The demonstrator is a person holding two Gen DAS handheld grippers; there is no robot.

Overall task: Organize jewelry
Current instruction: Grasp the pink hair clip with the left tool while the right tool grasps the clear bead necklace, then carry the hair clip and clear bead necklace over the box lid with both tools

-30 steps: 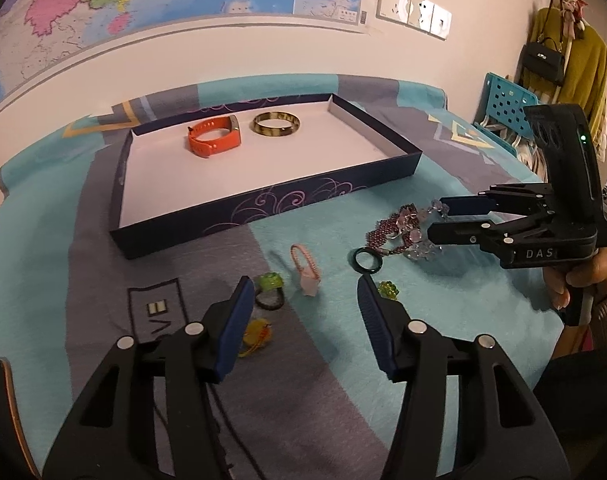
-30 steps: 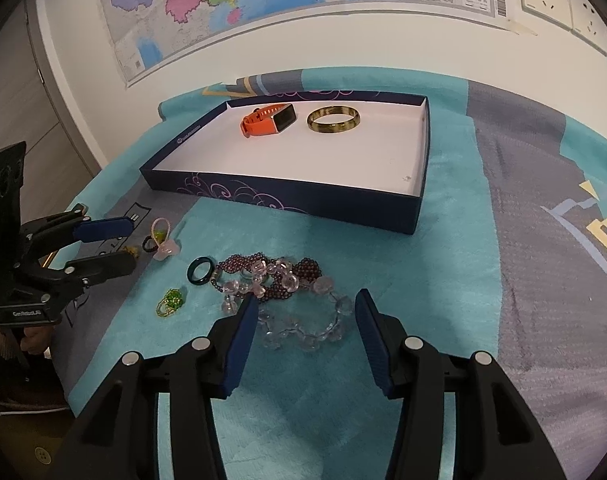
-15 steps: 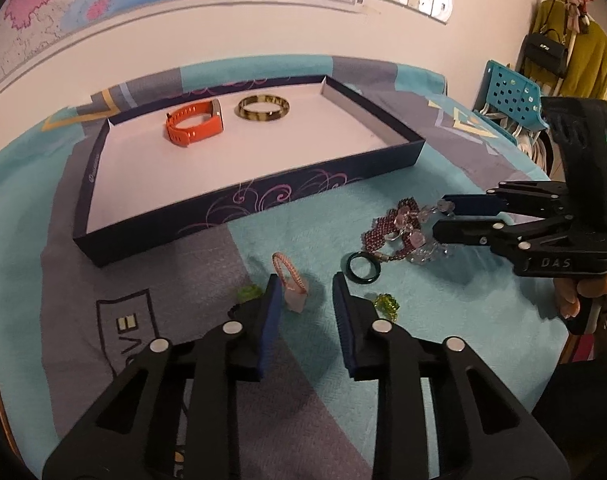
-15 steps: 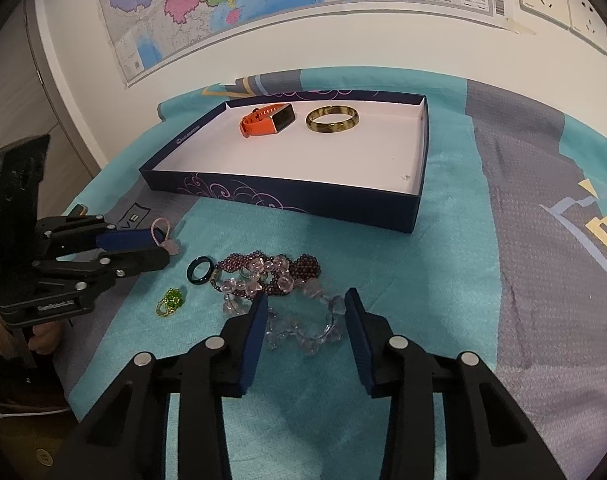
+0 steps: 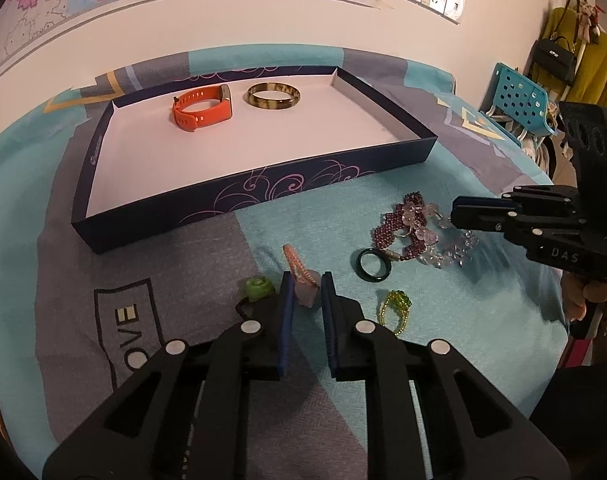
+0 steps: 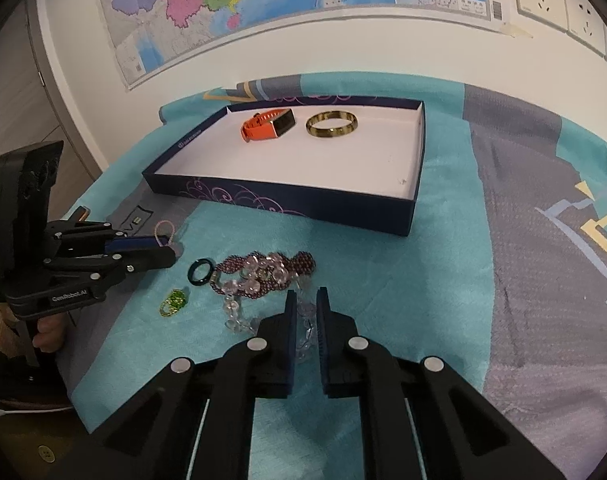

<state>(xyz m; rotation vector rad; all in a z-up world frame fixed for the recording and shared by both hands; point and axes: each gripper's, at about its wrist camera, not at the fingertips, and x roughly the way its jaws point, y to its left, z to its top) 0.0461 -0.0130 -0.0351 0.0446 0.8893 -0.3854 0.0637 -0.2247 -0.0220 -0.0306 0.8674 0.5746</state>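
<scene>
Left wrist view shows the tablecloth (image 5: 483,344), teal and grey, carrying everything. On it sits the navy tray (image 5: 255,196), which so far holds only two pieces, both at its far end: the orange watch band (image 5: 202,109) and, just beside it, the amber bangle (image 5: 274,96). The rest of the tray floor is bare, so by my reading the sorting is barely under way.

Still out on the cloth in front of the tray lie a tangle of purple beads (image 5: 399,224) mixed with a clear bead bracelet (image 6: 239,312), a dark green ring (image 5: 374,265), a green bead ring (image 5: 395,304), a green-topped hair tie (image 5: 257,290) and a small pink ring (image 5: 301,276).

The left gripper (image 5: 306,296) is clenched on the pink ring, which stands between its blue pads, seemingly still at cloth level. The right gripper (image 6: 303,308) is closed on a strand of the clear bead bracelet. Both pieces look ready to go to the tray; four others wait.
</scene>
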